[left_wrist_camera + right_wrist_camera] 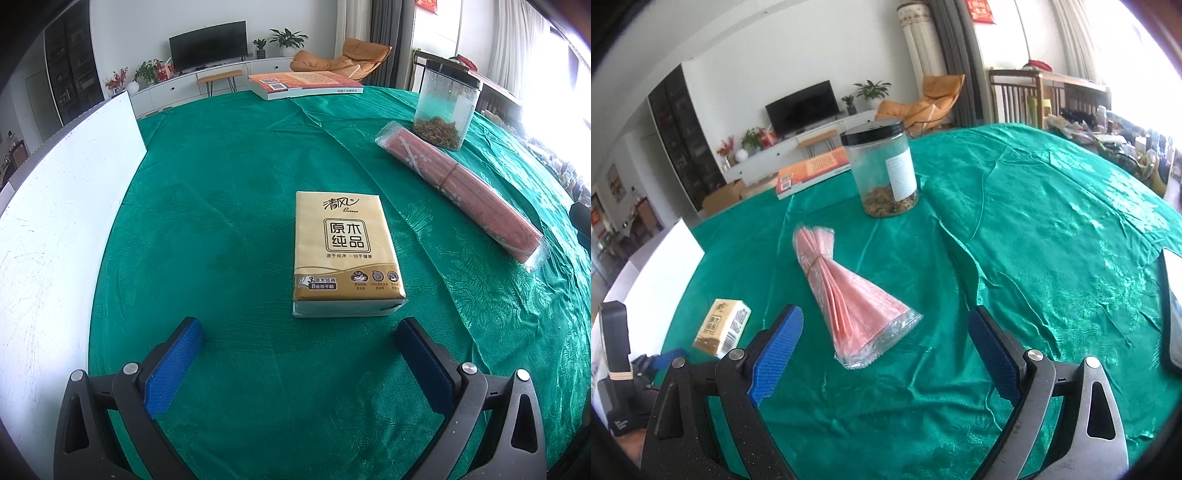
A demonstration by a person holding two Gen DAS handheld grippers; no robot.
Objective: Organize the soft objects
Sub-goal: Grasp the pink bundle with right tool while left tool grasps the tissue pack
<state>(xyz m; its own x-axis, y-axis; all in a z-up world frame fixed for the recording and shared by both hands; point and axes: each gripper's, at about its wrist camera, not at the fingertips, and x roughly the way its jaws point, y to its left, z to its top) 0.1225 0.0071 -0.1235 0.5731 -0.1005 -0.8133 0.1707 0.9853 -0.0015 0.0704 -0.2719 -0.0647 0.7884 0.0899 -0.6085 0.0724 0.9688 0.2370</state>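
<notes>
A yellow tissue pack (345, 254) lies flat on the green tablecloth (240, 184), just ahead of my left gripper (301, 332), which is open and empty. It also shows in the right wrist view (722, 326) at the left. A pink bundle in clear plastic (461, 192), tied with a rubber band, lies to the right of the pack. In the right wrist view the pink bundle (849, 295) lies just ahead of my right gripper (886, 325), which is open and empty, with its near end between the fingertips' line.
A clear jar with a black lid (881, 170) stands behind the pink bundle, also in the left wrist view (447, 107). An orange book (303, 85) lies at the table's far edge. A white board (62, 206) lies at the left. A dark flat object (1171, 310) sits at the right edge.
</notes>
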